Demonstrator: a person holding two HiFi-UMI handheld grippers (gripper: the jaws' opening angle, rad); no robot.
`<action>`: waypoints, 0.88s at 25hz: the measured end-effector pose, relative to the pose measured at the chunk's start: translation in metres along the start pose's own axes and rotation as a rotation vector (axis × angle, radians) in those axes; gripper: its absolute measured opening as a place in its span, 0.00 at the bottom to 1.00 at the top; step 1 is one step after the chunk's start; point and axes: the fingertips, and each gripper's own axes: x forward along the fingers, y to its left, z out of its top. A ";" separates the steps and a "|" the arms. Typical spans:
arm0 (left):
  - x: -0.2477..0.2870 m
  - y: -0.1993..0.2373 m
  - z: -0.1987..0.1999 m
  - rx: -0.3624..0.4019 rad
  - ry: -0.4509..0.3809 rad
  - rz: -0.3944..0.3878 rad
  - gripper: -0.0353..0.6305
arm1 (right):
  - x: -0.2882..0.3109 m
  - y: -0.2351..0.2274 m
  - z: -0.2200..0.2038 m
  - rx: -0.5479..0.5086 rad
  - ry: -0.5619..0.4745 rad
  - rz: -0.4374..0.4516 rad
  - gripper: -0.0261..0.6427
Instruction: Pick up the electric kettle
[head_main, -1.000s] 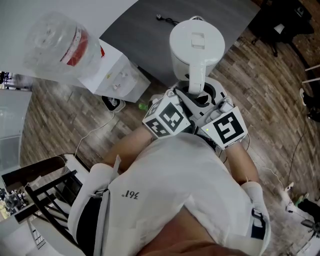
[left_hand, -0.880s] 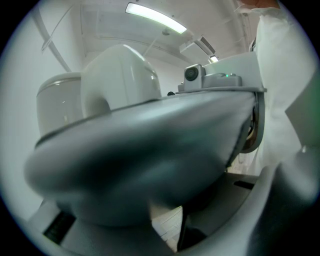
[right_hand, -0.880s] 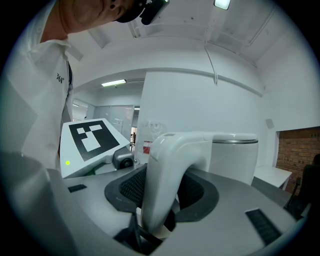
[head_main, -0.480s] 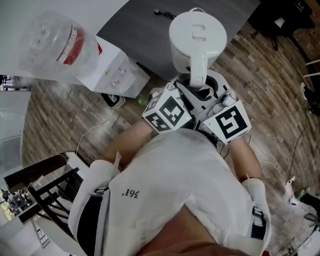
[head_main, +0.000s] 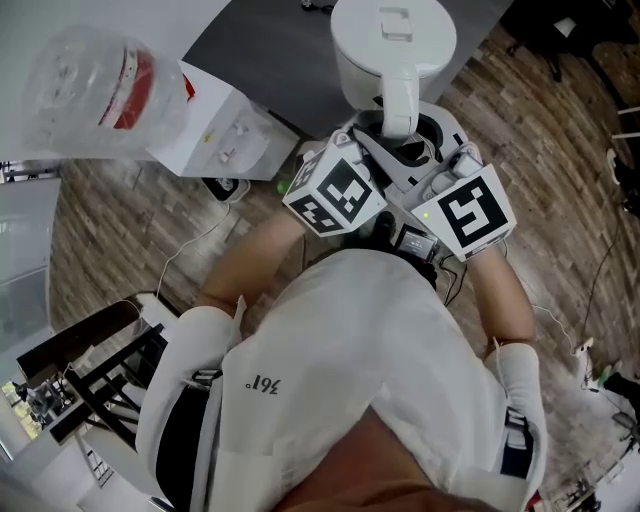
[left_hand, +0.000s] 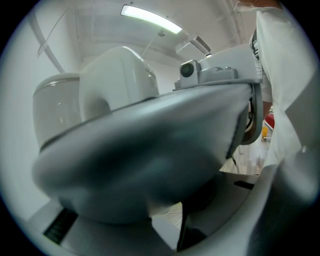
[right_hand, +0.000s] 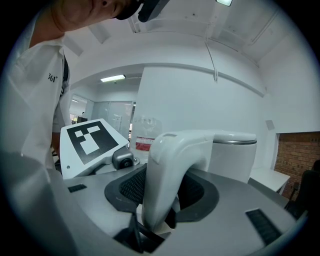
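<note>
The electric kettle (head_main: 393, 40) is at 12 o'clock, with the table (head_main: 265, 50) at its 9 o'clock. Its handle (head_main: 399, 100) points to 6 o'clock between the jaws of the right gripper (head_main: 432, 150), and the left gripper (head_main: 372, 140) is at the handle's 8 o'clock. At 10 o'clock a water dispenser (head_main: 225, 135) bears a bottle (head_main: 90, 85).

Head camera: worn on the person's head, facing steeply down over a white shirt (head_main: 350, 350). It sits at middle distance above the left gripper (head_main: 378, 150), the right gripper (head_main: 425, 152) and the white plastic electric kettle (head_main: 393, 40).
Left gripper camera: looks along its own jaws at very close range. The right gripper's blurred grey body fills mid-frame, with the kettle beyond at upper left.
Right gripper camera: looks along its own jaws, close on the kettle's curved white handle (right_hand: 167, 170).
Shared field: all three views take in the kettle. Each gripper camera sees the other gripper.
</note>
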 end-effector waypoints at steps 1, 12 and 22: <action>0.003 0.004 -0.001 0.001 -0.004 0.001 0.20 | 0.002 -0.003 -0.002 -0.002 0.005 0.001 0.26; 0.034 0.040 -0.013 0.011 -0.022 -0.001 0.20 | 0.022 -0.044 -0.026 -0.001 0.044 -0.006 0.26; 0.068 0.070 -0.036 -0.018 -0.021 0.000 0.20 | 0.042 -0.077 -0.058 -0.013 0.060 0.002 0.26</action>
